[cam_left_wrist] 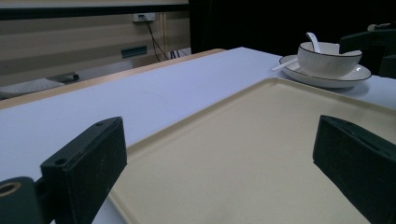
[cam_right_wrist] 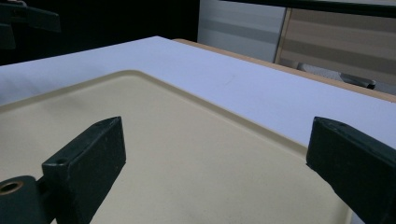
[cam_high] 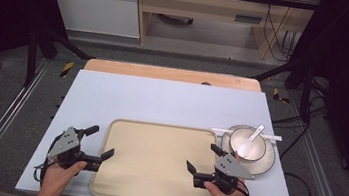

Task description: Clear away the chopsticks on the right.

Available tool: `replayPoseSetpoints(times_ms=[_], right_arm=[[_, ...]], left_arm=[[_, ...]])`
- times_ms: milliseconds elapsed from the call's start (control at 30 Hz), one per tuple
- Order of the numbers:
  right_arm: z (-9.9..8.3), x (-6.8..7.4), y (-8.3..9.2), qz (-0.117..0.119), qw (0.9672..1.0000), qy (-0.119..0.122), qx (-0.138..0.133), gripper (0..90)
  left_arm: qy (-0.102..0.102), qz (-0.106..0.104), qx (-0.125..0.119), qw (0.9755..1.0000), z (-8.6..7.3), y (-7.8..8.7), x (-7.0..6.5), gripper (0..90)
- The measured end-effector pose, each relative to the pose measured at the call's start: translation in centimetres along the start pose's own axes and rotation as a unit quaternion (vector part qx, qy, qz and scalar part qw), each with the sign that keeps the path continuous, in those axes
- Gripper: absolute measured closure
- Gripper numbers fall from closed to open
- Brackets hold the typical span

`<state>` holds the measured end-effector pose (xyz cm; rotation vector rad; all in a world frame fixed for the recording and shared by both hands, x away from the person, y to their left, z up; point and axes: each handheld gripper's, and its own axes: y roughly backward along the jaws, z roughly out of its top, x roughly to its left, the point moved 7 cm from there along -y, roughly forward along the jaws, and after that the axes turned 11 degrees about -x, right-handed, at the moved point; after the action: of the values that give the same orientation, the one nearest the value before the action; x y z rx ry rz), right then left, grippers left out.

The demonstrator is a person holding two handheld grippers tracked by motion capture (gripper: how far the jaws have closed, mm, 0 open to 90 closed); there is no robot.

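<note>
Tray [cam_high: 154, 161], beige and bare, lies flat on the near half of the pale table [cam_high: 162, 101], with the left gripper [cam_high: 99, 143] at its left edge and the right gripper [cam_high: 203, 158] over its right part, each held in a hand and each with its jaws spread wide, grasping nothing. In both gripper views the two black jaws stand far apart above the tray's surface. Farther right, just beside the tray's far right corner, a white bowl [cam_high: 252, 149] sits on a dark-rimmed plate [cam_high: 268, 162] with a white spoon [cam_high: 251, 139] resting in it.
</note>
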<state>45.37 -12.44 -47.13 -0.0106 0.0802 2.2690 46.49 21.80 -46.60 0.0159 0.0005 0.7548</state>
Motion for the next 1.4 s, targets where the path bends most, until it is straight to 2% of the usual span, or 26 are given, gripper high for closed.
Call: replayPoseSetpoints(times_ms=[333,467,533,567,633,700,767,800,867,900,967,1033,1067,1100,1133,1167,1267,1333,1400], right_arm=[[0.1,0.2,0.2,0.003,1.0000,0.007,0.001,5.8],[0.5,-0.1,0.8,-0.007,0.9999,0.005,0.007,6.9],[1.1,-0.3,1.2,-0.013,0.9999,0.003,0.008,8.4],[1.6,-0.5,1.5,-0.018,0.9997,0.008,0.017,9.1],[3.0,-1.0,2.2,-0.027,0.9993,0.007,0.023,11.6],[4.7,-1.9,3.0,-0.040,0.9980,0.034,0.035,14.5],[6.6,-3.2,3.9,-0.057,0.9950,0.063,0.052,19.1],[7.6,-4.0,4.4,-0.068,0.9935,0.070,0.060,23.5],[9.4,-5.9,5.2,-0.082,0.9906,0.082,0.072,32.0],[10.3,-7.3,5.8,-0.094,0.9880,0.092,0.080,35.9],[11.2,-9.3,6.5,-0.109,0.9848,0.101,0.090,45.2],[11.7,-11.7,7.3,-0.123,0.9824,0.098,0.101,54.6],[11.8,-13.0,7.7,-0.129,0.9813,0.095,0.106,59.2],[11.8,-13.0,7.7,-0.129,0.9813,0.095,0.106,59.2],[11.8,-14.2,8.1,-0.136,0.9801,0.091,0.113,64.0],[11.0,-17.5,9.0,-0.162,0.9743,0.084,0.132,76.2],[9.7,-20.5,9.6,-0.188,0.9679,0.074,0.150,84.6],[8.3,-22.3,9.7,-0.196,0.9653,0.053,0.164,89.8],[6.7,-23.9,9.5,-0.203,0.9614,0.032,0.183,90.0]], left_arm=[[-0.004,0.003,0.002,1.0000,0.1,0.2,0.1,2.5],[-0.006,0.008,-0.002,0.9999,0.3,0.4,0.1,2.6],[-0.009,0.012,0.000,0.9999,0.4,0.7,0.1,2.6],[-0.009,0.013,0.001,0.9999,0.4,0.8,0.1,2.7],[-0.009,0.015,0.001,0.9999,0.4,0.8,0.0,2.7],[-0.006,0.016,0.000,0.9999,0.4,0.8,-0.1,2.7],[-0.010,0.015,0.003,0.9998,0.4,0.7,-0.2,2.9],[-0.009,0.015,0.003,0.9999,0.3,0.7,-0.2,2.9],[-0.011,0.014,0.006,0.9998,0.2,0.6,-0.2,2.9],[-0.012,0.013,0.010,0.9998,0.1,0.5,-0.3,2.9],[-0.014,0.013,0.011,0.9997,0.1,0.5,-0.3,3.0],[-0.015,0.014,0.011,0.9997,0.1,0.5,-0.3,3.1],[-0.014,0.014,0.011,0.9997,0.1,0.5,-0.3,3.1],[-0.014,0.014,0.011,0.9997,0.1,0.5,-0.3,3.1],[-0.015,0.015,0.012,0.9997,0.1,0.6,-0.2,3.1],[-0.015,0.015,0.013,0.9997,0.0,0.5,-0.2,3.2],[-0.015,0.014,0.016,0.9996,-0.1,0.4,-0.2,3.2],[-0.016,0.014,0.017,0.9996,-0.2,0.3,-0.2,3.2],[-0.017,0.011,0.019,0.9996,-0.2,0.3,-0.3,3.2]])
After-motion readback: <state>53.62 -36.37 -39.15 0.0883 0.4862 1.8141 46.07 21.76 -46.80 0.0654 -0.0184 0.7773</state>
